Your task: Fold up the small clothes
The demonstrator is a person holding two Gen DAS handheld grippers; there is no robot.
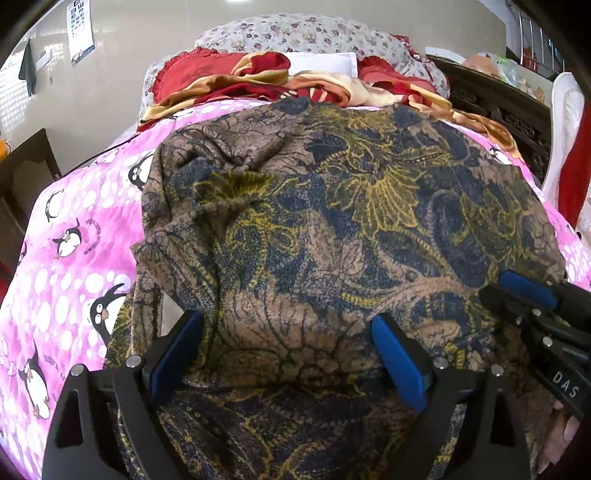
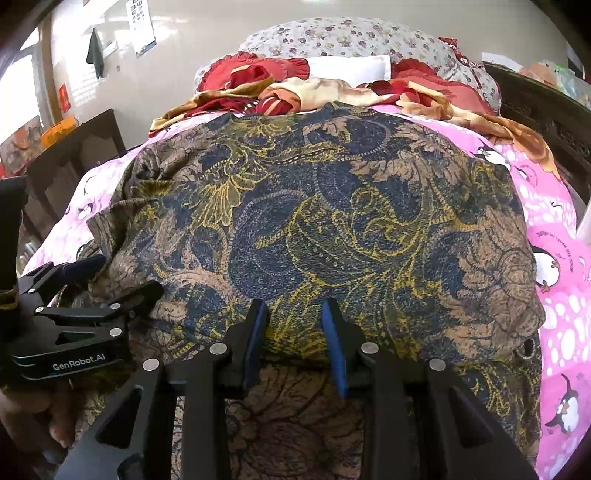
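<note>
A big patterned cloth (image 1: pixel 332 221) lies spread on the bed (image 1: pixel 66 229). It is brown, dark blue and yellow, with leaf and flower shapes. The bed has a pink sheet with white dots and penguins on it.

The left gripper (image 1: pixel 288 354) is wide open. Its two blue pads stand far apart over the near part of the cloth, and nothing is pinched between them. The cloth looks bunched and wrinkled at its far left corner.

The right gripper (image 2: pixel 295 343) has its blue pads much closer together, with a narrow gap. A fold of the cloth sits at the tips — but I cannot tell if the pads press on it or just rest by it.

In the right wrist view the left gripper shows at the left edge, just over the cloth's side. In the left wrist view the right gripper shows at the right edge, by the cloth's near right corner.

At the far end of the bed there is a red and tan blanket (image 1: pixel 258 81) in a heap, and behind it a flowery pillow (image 1: pixel 303 33).
</note>
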